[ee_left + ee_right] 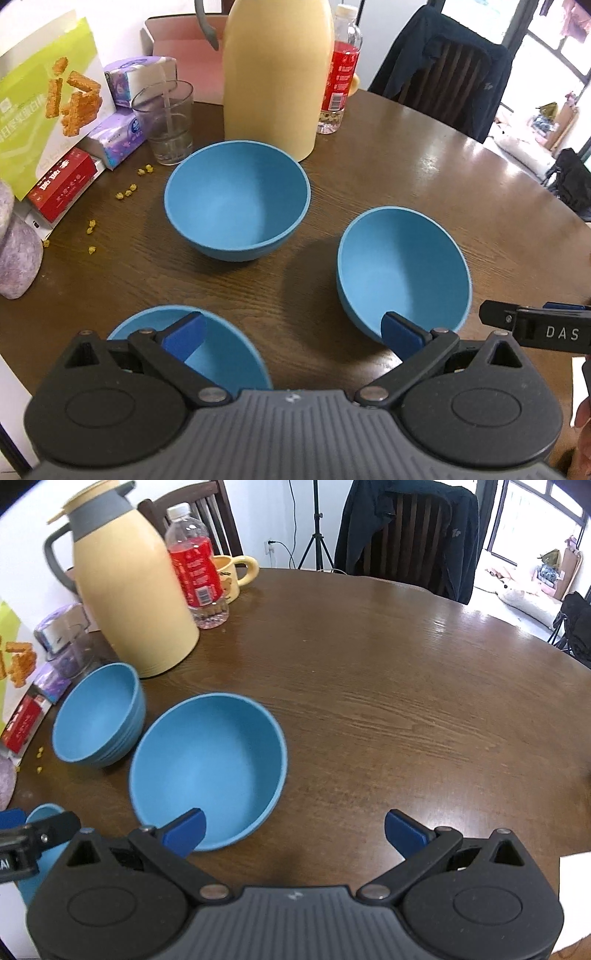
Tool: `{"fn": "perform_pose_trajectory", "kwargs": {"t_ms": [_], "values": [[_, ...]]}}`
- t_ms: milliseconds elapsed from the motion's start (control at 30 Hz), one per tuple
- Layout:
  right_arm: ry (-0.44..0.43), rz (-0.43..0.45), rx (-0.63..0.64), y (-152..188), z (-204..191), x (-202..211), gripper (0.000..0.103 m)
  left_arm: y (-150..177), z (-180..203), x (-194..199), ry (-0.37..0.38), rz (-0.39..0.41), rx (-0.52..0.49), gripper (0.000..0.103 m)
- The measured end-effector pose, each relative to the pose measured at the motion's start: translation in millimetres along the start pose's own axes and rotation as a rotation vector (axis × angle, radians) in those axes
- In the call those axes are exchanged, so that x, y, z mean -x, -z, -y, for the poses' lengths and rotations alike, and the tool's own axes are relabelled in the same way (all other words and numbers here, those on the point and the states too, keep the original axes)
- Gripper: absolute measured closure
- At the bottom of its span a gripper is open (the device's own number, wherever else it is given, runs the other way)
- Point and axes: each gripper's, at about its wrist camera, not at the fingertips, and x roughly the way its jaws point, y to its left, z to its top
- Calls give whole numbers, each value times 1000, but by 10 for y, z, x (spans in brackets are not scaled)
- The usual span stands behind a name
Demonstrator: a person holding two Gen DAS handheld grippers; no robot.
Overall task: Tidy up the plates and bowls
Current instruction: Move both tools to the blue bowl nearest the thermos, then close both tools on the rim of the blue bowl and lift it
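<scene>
**Three blue bowls, both claws spread and empty**

On the round wooden worktop (406, 177) sit three blue bowls, none nested yet. In the left wrist view the far bowl (236, 203) lies at 12 o'clock, the right-hand bowl (402, 269) at 2 o'clock, and the near bowl (207, 354) at 7 o'clock, partly under the left claw (291, 334). That claw is released, its jaws wide and holding nothing. The right claw (293, 830) is likewise spread and empty, its left pad hanging over the right-hand bowl's near rim.

Likely risks: a pad closing on only the thin rim could tip or skid the light bowl across the slick wood. The yellow thermos jug (277, 74), the water bottle (341, 70) and the drinking glass (166, 122) stand just behind the far bowl, so a pushed bowl may knock them. The two claws are close together and could collide.
</scene>
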Motion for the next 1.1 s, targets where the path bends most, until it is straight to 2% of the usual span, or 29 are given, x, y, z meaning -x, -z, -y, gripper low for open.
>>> {"fn": "perform_pose_trajectory", "kwargs": {"t_ms": [333,500,633,800,900,1100], "values": [[-24,-30,45,-286,45,-402,2,-199,119,-416,-62,-50,72,1],[-38,-46,63,-383,28,-562,19,-258,156,-574,-77,-77,87,23],[-59,-68,65,-429,39,-698,33,-292,211,-668,-78,-85,87,30],[-85,-95,55,-462,77,-841,49,-310,250,-791,-90,-114,100,48],[-110,-100,46,-480,100,-887,55,-305,260,-834,-87,-125,104,54],[-140,-109,22,-487,158,-931,74,-308,285,-879,-80,-135,106,61]]}}
